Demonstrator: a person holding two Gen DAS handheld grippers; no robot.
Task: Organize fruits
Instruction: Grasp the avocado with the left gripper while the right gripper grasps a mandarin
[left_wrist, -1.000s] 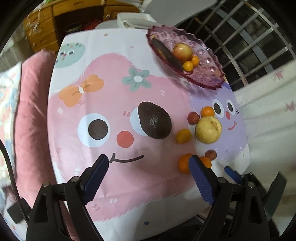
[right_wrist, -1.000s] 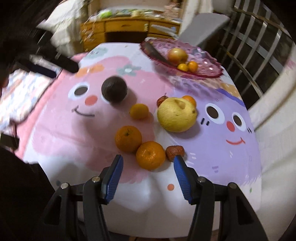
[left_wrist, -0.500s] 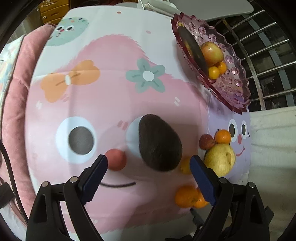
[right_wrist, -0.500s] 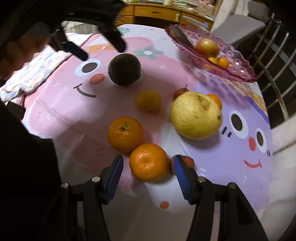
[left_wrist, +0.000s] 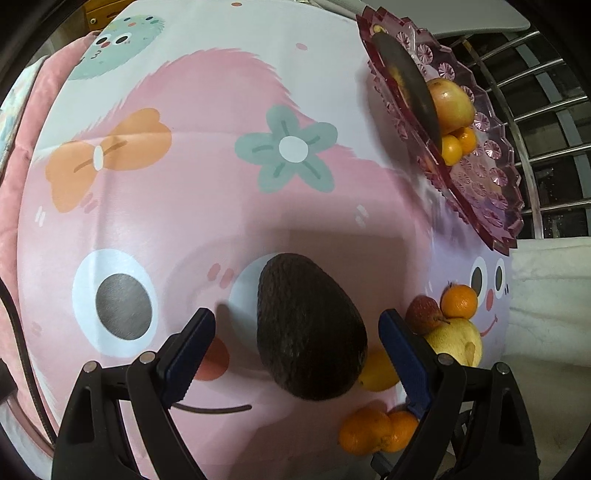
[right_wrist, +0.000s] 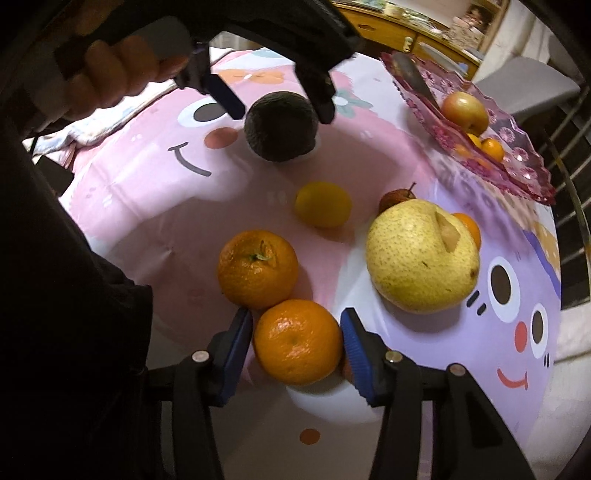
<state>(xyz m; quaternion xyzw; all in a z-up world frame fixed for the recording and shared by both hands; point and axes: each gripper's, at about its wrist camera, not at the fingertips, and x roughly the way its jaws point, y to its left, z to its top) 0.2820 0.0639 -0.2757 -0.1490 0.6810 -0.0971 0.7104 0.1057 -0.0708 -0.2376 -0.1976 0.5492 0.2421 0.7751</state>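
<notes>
A dark avocado (left_wrist: 310, 332) lies on the cartoon tablecloth (left_wrist: 207, 184), between the open fingers of my left gripper (left_wrist: 295, 354), untouched. The left gripper also shows in the right wrist view (right_wrist: 280, 103), straddling the avocado (right_wrist: 280, 125). My right gripper (right_wrist: 297, 339) is open around an orange (right_wrist: 297, 341), its pads just beside the fruit. A second orange (right_wrist: 256, 267), a small yellow citrus (right_wrist: 323, 208), a large yellow pear (right_wrist: 421, 258) and a small red fruit (right_wrist: 395, 199) lie close by. A purple glass plate (left_wrist: 480, 184) holds an apple (left_wrist: 452, 101), small oranges and another dark fruit.
A pink cushion (left_wrist: 14, 206) borders the table's left side. A metal rail (left_wrist: 546, 122) runs behind the plate. A wooden cabinet (right_wrist: 388, 29) stands beyond the table. A white bedcover (left_wrist: 550, 306) lies at the right.
My left gripper has moved forward so the avocado now sits between its fingers. My right gripper has moved forward and down so its fingers flank the near orange.
</notes>
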